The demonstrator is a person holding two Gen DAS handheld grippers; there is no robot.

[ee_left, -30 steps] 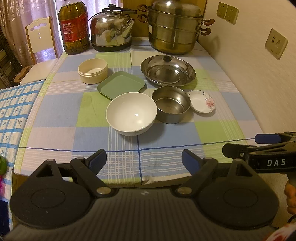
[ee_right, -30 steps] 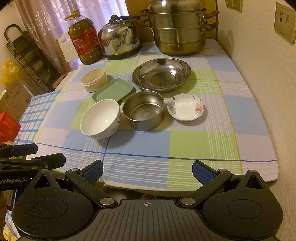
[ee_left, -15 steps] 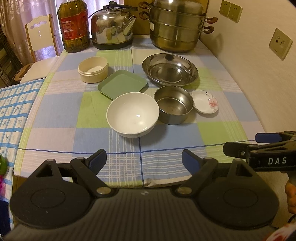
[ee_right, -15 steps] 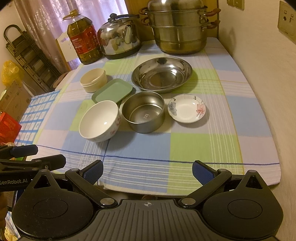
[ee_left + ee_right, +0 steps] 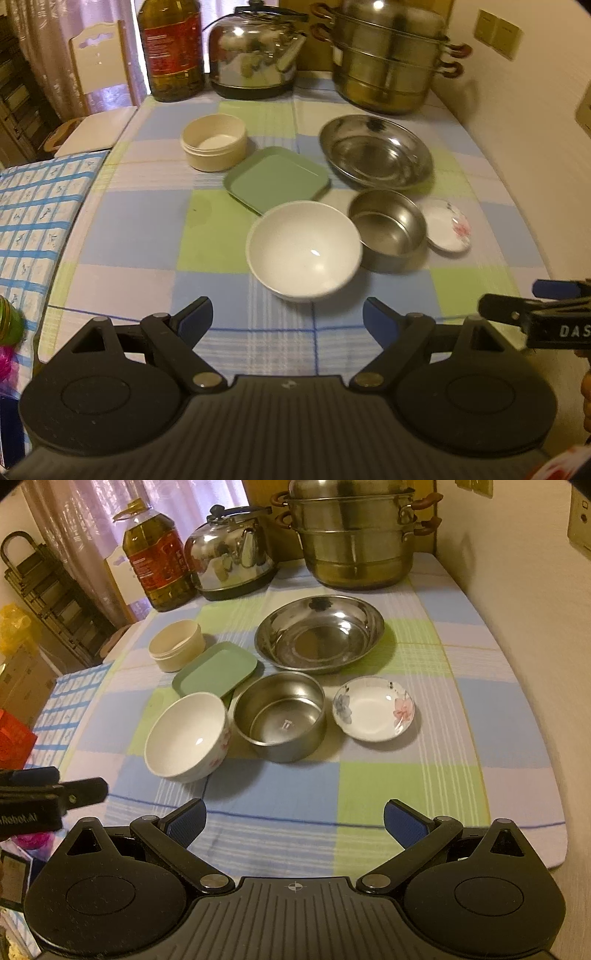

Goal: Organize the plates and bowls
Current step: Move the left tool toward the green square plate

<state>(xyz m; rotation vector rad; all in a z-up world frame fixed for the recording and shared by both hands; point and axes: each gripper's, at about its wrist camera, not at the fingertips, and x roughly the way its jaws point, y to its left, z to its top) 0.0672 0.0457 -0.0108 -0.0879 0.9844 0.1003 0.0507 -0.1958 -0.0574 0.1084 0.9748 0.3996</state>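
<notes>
Nothing is gathered yet; the step in hand reads as the approach. Left to right on the surface (image 5: 461, 782): cream tub (image 5: 176, 650), green tray (image 5: 216, 674), white bowl (image 5: 186, 736), steel bowl (image 5: 280, 716) just beside it, flowered saucer (image 5: 373, 709), with the wide steel dish (image 5: 319, 637) behind. Left tool (image 5: 288, 314) and right tool (image 5: 293, 821) hover at the near edge, both spread, both holding nothing. The next move likely calls for closing on 1 rim squarely and nesting that piece in a larger one.
</notes>
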